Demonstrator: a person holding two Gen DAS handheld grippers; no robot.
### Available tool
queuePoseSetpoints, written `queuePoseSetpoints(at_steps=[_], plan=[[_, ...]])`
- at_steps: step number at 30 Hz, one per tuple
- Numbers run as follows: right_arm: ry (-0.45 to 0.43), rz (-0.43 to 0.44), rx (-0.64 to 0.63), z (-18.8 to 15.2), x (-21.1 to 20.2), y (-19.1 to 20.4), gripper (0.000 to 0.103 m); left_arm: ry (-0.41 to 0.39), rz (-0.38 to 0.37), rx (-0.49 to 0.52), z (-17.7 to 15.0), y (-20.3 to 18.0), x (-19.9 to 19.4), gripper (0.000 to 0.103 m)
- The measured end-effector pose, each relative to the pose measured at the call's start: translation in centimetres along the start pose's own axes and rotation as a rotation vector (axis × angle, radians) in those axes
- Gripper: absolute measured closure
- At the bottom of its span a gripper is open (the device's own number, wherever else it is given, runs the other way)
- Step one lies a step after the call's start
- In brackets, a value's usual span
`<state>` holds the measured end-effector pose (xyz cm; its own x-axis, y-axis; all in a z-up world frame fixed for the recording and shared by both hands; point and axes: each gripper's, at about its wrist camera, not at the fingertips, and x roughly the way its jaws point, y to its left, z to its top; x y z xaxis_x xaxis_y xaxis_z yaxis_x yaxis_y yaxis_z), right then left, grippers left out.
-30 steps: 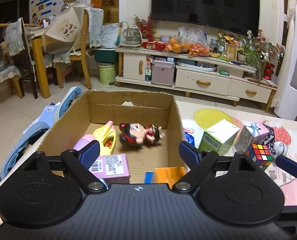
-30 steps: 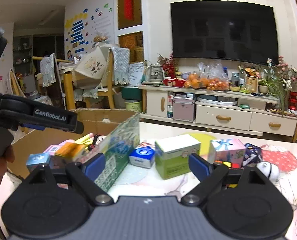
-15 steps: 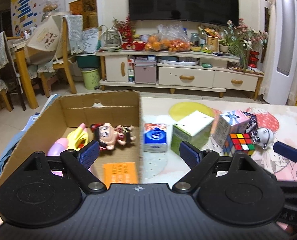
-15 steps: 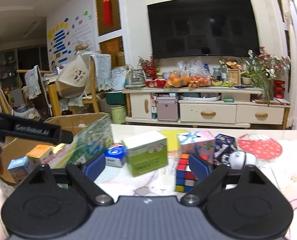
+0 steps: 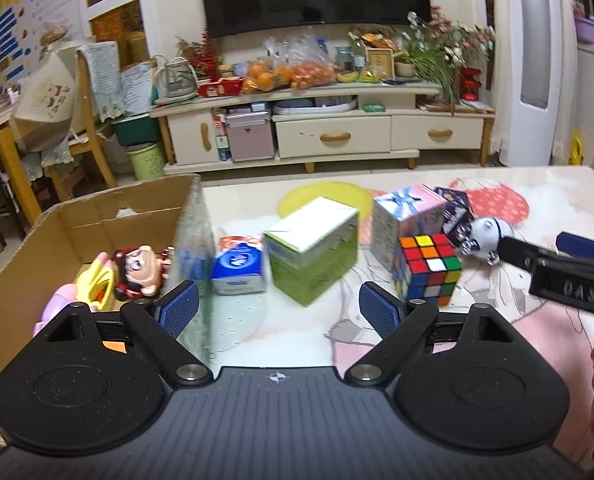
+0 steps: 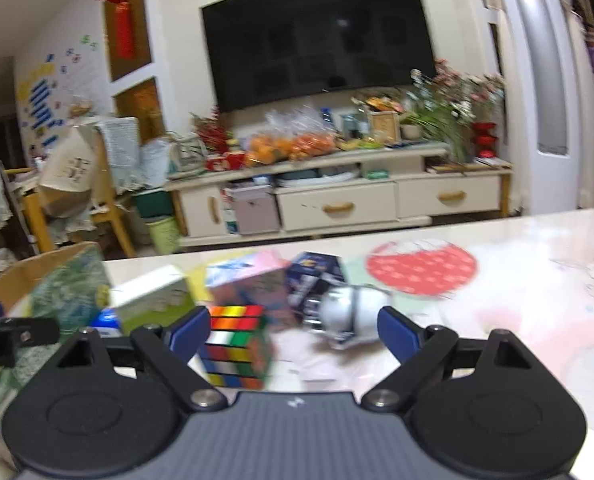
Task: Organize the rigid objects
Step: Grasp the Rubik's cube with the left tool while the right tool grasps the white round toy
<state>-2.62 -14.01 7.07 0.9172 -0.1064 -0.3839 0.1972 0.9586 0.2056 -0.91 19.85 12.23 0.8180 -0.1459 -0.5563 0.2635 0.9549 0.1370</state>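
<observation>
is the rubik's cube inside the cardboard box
No, the rubik's cube stands on the table, right of the cardboard box.

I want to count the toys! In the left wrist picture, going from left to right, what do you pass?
Cardboard box → doll inside it → blue pack → green box → Rubik's cube → white round toy → right gripper.
</observation>
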Motion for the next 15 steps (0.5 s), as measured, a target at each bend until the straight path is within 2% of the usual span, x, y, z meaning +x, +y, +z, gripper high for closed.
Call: queuePoseSetpoints(at_steps=[6, 15], plan=[[0.008, -0.029, 0.008, 0.0, 0.8, -1.9, 0.013, 0.011, -0.02, 0.053, -0.3, -1.4, 0.5, 0.0], [0.049, -0.027, 0.053, 0.1, 3.2, -4.5, 0.012, 0.01, -0.072, 0.097, -1.1, -2.9, 0.8, 0.0]])
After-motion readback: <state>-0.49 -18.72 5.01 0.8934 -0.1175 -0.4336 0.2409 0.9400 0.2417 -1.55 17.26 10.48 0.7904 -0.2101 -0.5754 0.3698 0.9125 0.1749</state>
